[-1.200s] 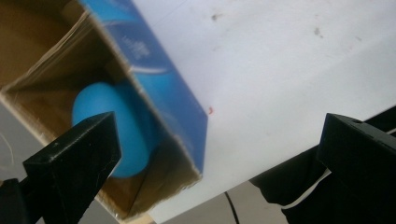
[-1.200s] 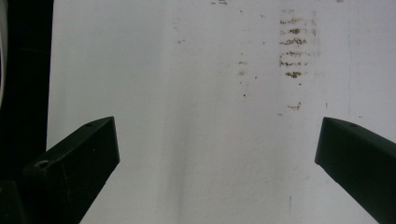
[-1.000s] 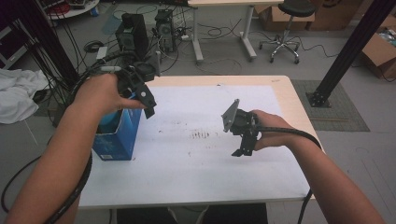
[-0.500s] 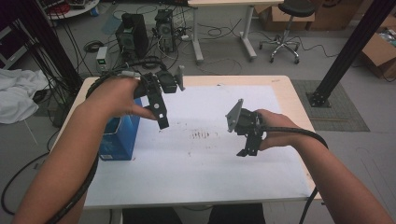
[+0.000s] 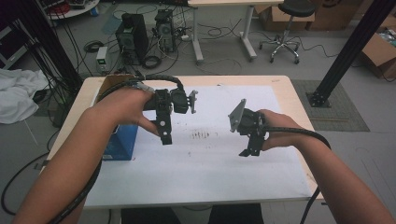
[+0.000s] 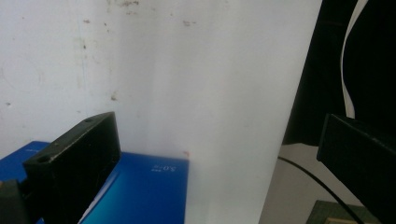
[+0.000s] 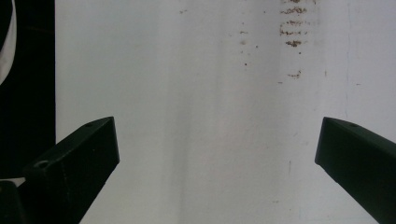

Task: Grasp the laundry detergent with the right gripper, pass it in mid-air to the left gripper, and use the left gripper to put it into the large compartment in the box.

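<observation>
Quick count: one blue box (image 5: 122, 142) at the table's (image 5: 280, 84) left edge, one white sheet (image 5: 205, 163) covering most of the top, and two grippers over it — the left gripper (image 5: 166, 139) and the right gripper (image 5: 248, 152) — each with jaws spread wide.

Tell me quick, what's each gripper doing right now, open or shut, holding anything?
Left gripper: open, holding nothing, near the blue box.
Right gripper: open, holding nothing, over the white sheet.
</observation>
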Available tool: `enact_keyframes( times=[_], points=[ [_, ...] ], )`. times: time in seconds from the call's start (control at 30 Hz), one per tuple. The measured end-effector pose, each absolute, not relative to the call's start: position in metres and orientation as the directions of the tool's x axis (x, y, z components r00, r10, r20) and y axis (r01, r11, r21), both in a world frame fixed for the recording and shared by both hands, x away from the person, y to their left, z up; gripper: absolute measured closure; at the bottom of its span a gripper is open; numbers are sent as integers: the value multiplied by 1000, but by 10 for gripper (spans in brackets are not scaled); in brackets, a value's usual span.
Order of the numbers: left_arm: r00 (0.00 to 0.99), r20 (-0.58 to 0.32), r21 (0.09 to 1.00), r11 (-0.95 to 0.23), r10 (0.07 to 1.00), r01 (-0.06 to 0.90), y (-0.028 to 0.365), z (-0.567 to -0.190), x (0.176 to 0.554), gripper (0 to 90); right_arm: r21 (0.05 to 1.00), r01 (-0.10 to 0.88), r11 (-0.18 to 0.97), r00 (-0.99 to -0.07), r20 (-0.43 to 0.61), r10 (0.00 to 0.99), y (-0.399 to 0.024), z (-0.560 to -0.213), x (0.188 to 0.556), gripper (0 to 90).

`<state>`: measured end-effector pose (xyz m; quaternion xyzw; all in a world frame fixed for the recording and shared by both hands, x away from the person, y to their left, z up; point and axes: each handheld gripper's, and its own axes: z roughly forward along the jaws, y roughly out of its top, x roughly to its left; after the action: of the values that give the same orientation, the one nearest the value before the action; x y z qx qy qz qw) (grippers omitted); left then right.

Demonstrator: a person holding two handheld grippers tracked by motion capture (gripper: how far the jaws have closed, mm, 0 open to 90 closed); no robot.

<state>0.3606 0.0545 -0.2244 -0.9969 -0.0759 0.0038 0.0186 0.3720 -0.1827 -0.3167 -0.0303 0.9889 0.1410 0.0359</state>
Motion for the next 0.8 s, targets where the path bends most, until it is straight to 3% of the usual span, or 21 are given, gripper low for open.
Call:
enact_keyframes(
  times=[0.8],
  points=[
    [994,-33,21,-994,105,106,45,-221,356,1,282,-55,958,-996,-88,-31,-188,-314,368,0]
  ],
)
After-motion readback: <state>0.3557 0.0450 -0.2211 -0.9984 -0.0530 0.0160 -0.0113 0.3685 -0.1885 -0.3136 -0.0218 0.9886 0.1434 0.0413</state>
